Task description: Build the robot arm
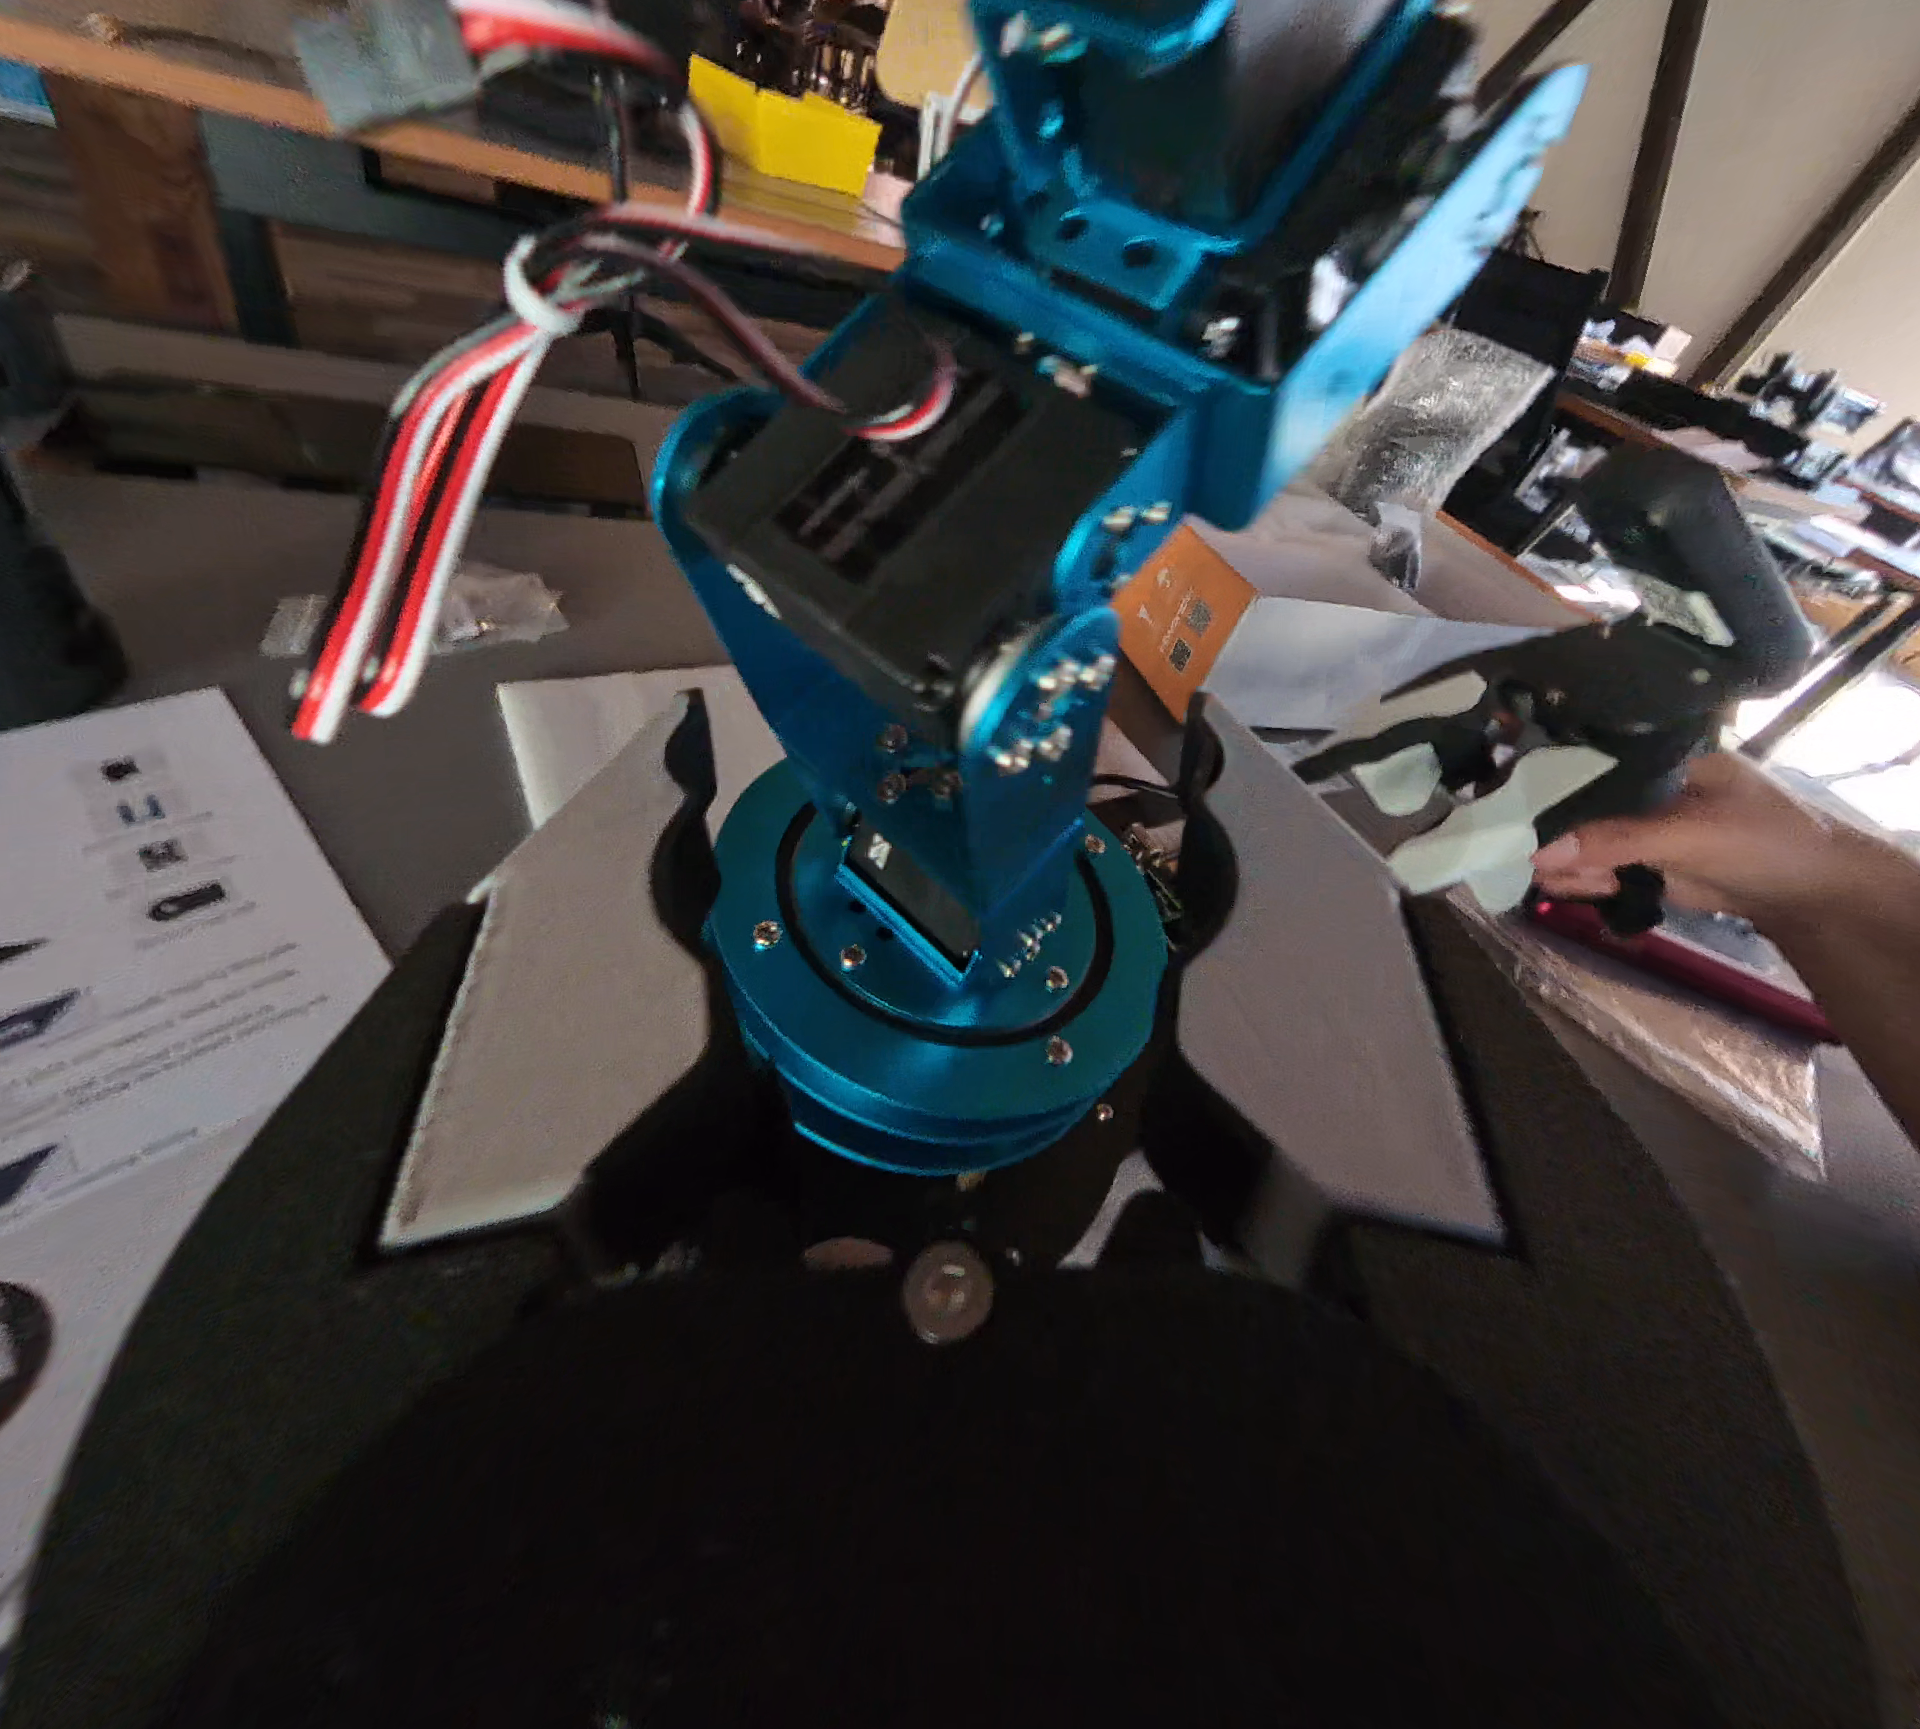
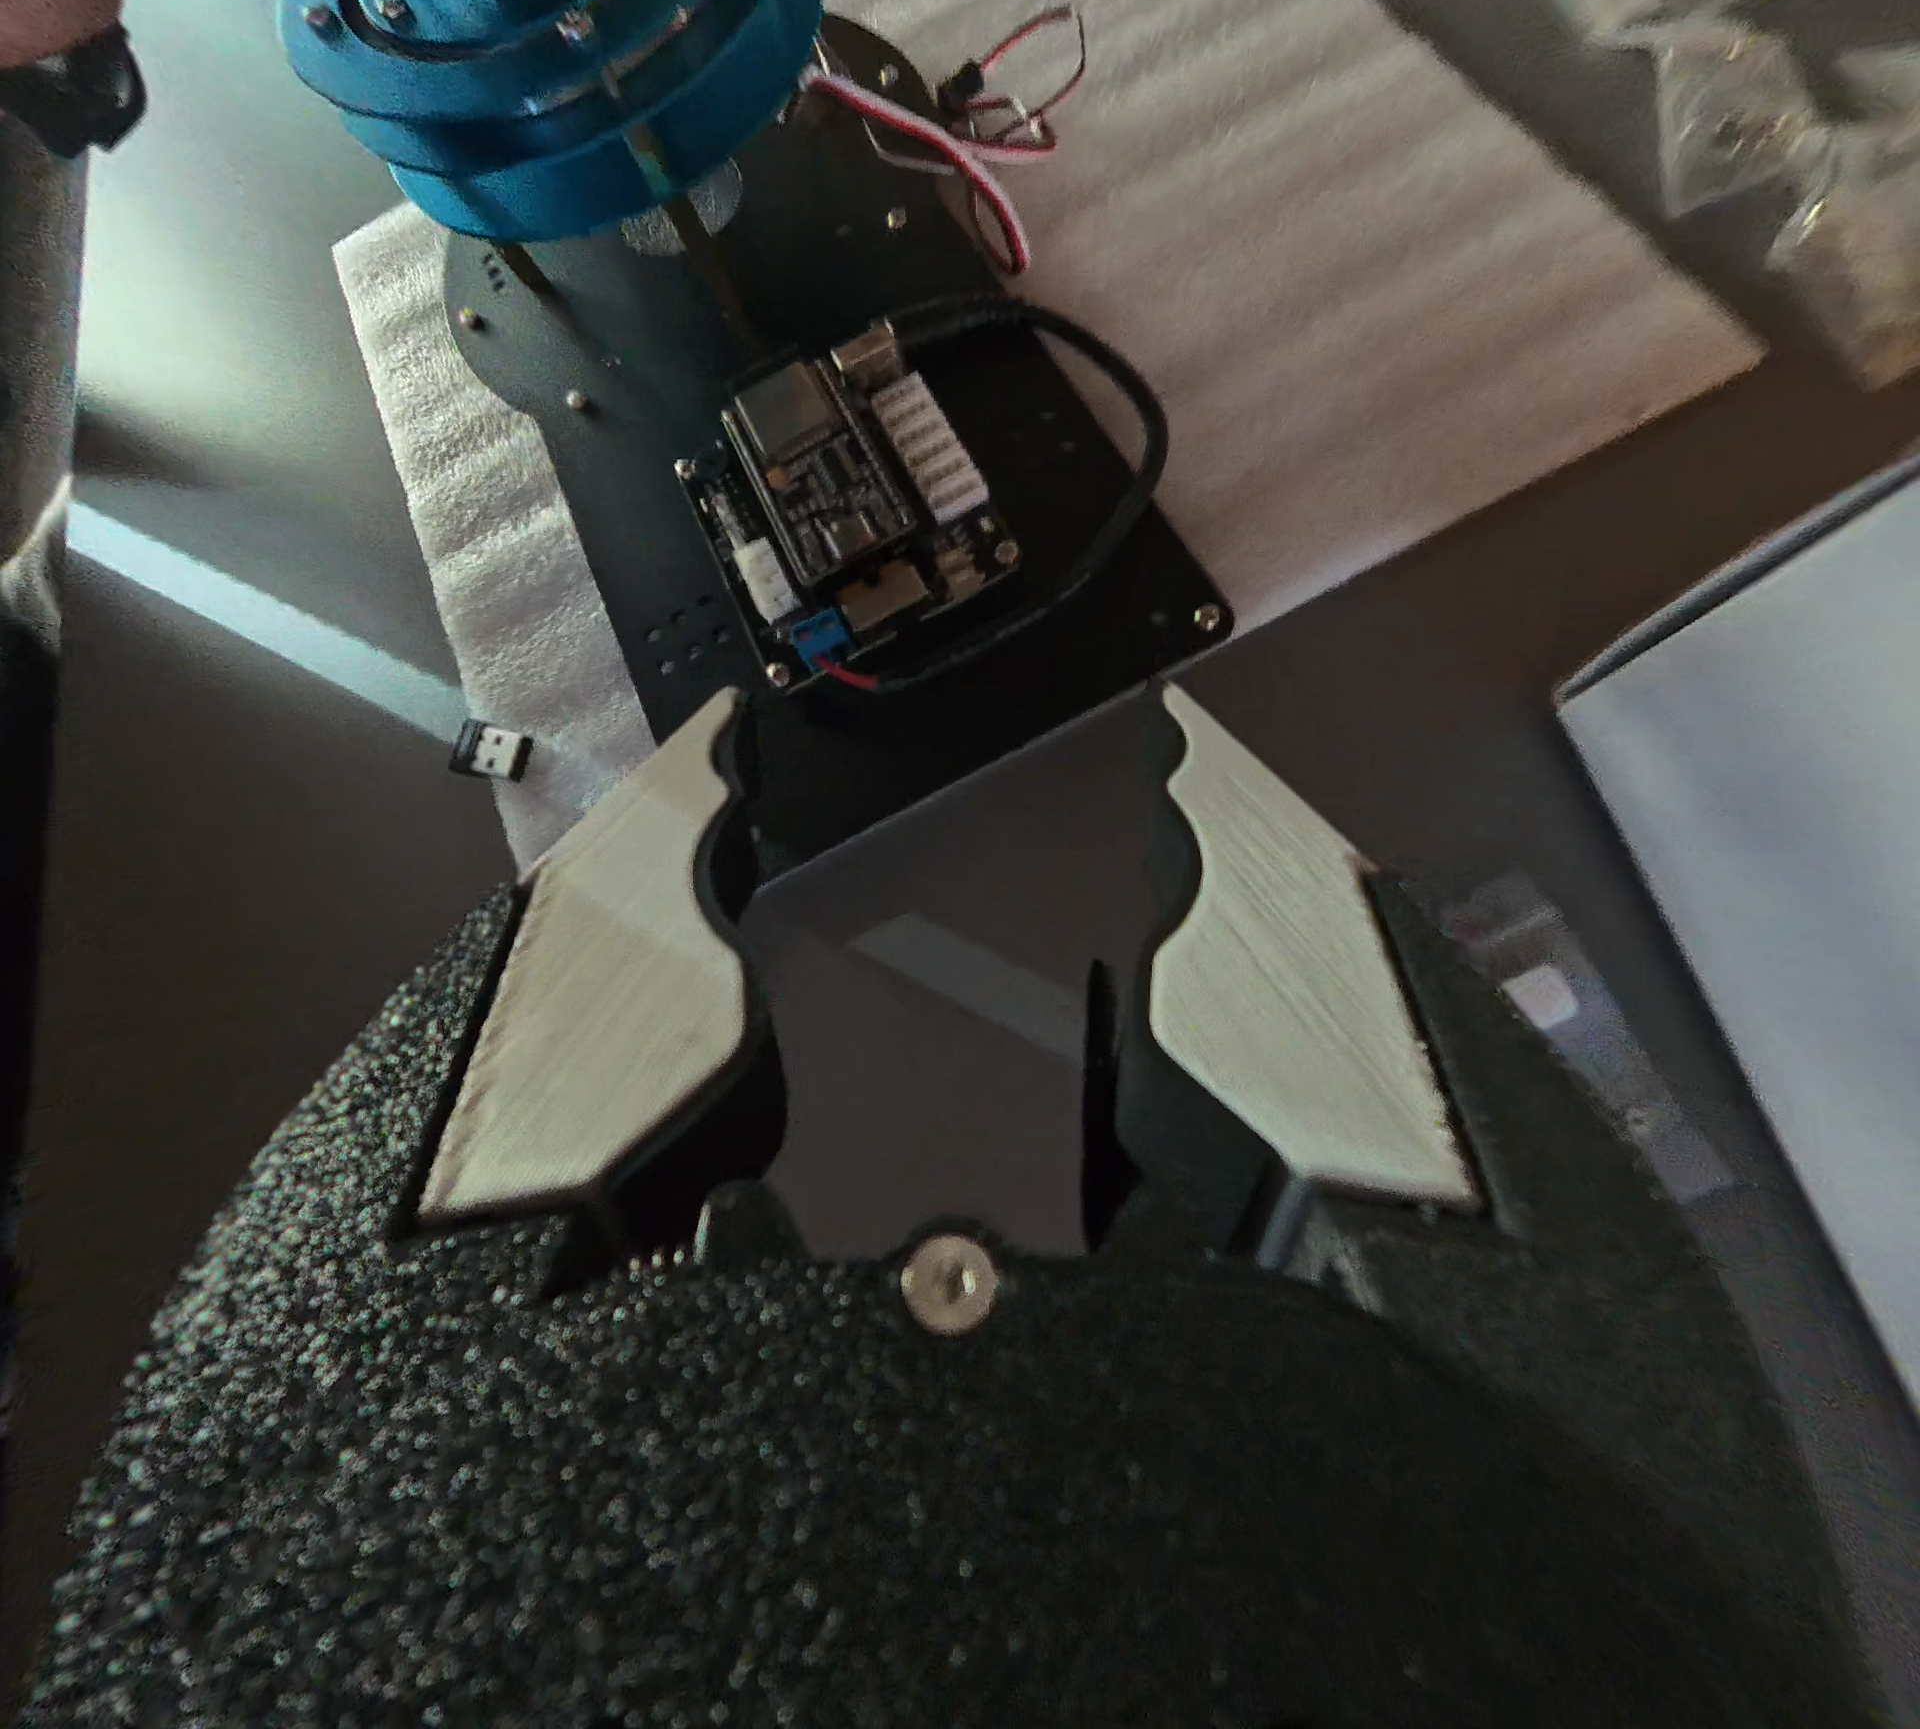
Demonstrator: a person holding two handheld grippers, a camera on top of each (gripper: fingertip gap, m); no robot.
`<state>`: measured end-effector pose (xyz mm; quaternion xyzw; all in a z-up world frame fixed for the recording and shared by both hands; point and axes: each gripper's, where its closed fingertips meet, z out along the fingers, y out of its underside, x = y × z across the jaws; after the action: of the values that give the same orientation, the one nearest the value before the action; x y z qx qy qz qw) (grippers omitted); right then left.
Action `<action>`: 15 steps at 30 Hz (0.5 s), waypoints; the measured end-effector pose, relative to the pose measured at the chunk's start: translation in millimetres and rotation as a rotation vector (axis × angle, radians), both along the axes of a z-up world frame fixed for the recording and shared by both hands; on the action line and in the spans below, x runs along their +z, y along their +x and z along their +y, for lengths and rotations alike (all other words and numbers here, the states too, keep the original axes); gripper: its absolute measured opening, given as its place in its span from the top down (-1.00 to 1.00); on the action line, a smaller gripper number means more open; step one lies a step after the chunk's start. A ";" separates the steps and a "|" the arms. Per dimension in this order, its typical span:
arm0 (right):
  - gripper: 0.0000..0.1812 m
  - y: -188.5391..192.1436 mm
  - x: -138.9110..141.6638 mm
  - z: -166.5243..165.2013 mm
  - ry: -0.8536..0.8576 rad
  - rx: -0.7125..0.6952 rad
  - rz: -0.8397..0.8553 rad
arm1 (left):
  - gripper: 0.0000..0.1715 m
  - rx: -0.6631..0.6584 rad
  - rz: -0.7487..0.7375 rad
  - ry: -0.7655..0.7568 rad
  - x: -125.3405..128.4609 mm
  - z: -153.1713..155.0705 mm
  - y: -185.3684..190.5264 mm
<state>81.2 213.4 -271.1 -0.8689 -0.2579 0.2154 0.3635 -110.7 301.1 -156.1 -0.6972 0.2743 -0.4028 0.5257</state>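
While your left gripper (image 1: 940, 858) straddles the blue arm's round base (image 1: 935, 1004), its jaws stand spread. Your right gripper (image 2: 951, 796) hovers, jaws spread and holding nothing, over the black base plate (image 2: 1039, 744).

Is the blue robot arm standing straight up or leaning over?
Leaning. The blue metal robot arm tilts right from its round blue base.

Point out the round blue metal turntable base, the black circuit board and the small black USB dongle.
round blue metal turntable base (image 2: 540, 121), right wrist view, side wall.
black circuit board (image 2: 831, 500), right wrist view, centre chips.
small black USB dongle (image 2: 490, 749), right wrist view, body.
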 end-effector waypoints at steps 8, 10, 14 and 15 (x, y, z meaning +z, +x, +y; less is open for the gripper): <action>0.25 7.1 3.3 15.1 0.006 0.056 -0.021 | 0.21 0.024 -0.049 0.017 -1.4 11.0 8.6; 0.25 15.3 8.7 30.7 -0.020 0.083 -0.077 | 0.22 0.028 -0.056 0.037 -0.7 9.3 7.3; 0.33 7.8 20.6 57.9 -0.091 0.235 -0.055 | 0.22 0.027 -0.085 0.105 3.5 2.5 4.3; 0.34 5.0 20.3 62.4 -0.109 0.277 -0.068 | 0.22 0.023 -0.088 0.125 4.5 -0.3 2.8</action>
<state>86.2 275.8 -250.9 -0.8502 -0.3755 0.2474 0.2738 -107.9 300.8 -151.6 -0.6477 0.2675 -0.4091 0.5845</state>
